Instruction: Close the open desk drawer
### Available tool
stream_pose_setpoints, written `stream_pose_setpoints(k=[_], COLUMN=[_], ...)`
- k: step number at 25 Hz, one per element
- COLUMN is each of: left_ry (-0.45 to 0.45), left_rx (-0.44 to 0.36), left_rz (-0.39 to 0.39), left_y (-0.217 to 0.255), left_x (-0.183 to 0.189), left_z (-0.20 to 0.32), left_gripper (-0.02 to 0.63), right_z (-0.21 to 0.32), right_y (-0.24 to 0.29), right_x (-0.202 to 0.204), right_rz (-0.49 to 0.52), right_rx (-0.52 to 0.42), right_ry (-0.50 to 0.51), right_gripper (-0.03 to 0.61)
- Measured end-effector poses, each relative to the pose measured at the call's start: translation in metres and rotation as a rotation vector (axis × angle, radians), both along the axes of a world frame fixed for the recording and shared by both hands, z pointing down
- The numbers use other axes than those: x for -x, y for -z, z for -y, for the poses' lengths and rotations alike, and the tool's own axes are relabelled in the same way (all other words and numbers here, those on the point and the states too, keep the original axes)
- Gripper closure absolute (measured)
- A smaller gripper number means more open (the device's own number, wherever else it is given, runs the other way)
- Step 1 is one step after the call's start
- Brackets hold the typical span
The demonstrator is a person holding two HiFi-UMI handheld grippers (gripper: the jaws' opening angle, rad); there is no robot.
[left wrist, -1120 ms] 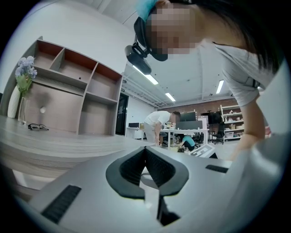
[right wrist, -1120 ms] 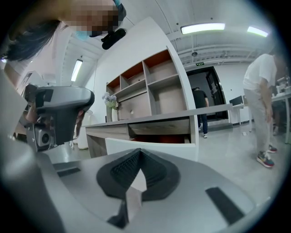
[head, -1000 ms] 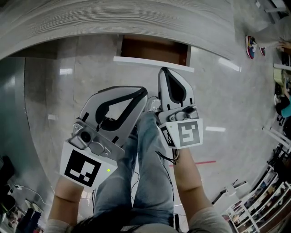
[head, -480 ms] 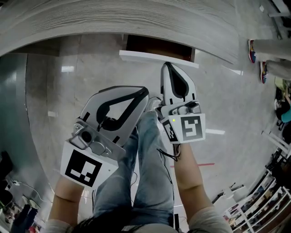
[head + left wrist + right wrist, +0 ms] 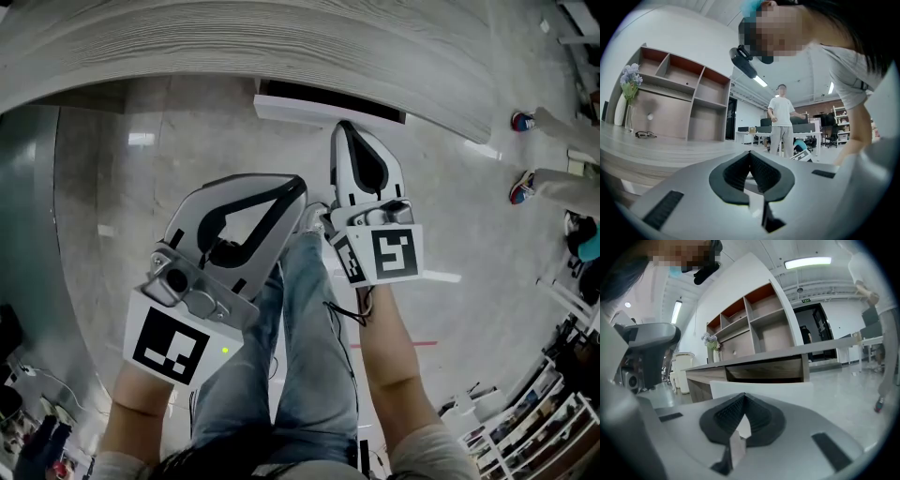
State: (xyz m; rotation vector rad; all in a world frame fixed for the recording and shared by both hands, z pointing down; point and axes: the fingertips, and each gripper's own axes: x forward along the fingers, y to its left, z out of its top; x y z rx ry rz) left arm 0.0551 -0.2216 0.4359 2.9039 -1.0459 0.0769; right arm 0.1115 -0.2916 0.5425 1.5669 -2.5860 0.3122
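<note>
The white drawer front [image 5: 309, 109] sits almost flush under the grey wood desk [image 5: 234, 42], with only a thin dark gap behind it. My right gripper [image 5: 343, 129] is shut and empty, its tip against the drawer front. In the right gripper view the white drawer front [image 5: 761, 388] fills the space just beyond the shut right gripper [image 5: 743, 397], below the desk top [image 5: 754, 358]. My left gripper [image 5: 296, 189] is shut on nothing and hangs back over the person's knee, apart from the drawer. The left gripper [image 5: 750, 153] points across the desk top [image 5: 651, 152].
Polished grey floor [image 5: 141, 187] lies around the person's jeans-clad legs [image 5: 300, 356]. An open shelf unit [image 5: 679, 93] and a vase of flowers [image 5: 627, 89] stand beyond the desk. A person [image 5: 781, 123] stands farther off. Feet [image 5: 525, 122] and racks [image 5: 534, 422] are at the right.
The drawer has slid in under the desk; its brown inside no longer shows. My right gripper moved forward with the drawer front. The left gripper stayed put.
</note>
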Motion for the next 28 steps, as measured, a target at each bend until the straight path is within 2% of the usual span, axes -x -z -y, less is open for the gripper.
stream_pose_setpoints(k=[14,28], left_ry=[0.027,0.035], left_rx=[-0.003,-0.003], left_rz=[-0.003,-0.006], left_y=[0.006,0.006], left_x=[0.002,0.003], left_z=[0.007,0.009], left_gripper=[0.603,0.604], right_z=[0.032,0.034], right_y=[0.008,0.009], right_x=[-0.003,-0.010], right_rz=[-0.014,-0.024], right_rx=[0.004,-0.007], right_ry=[-0.011,-0.033], right_gripper=[0.571,0.571])
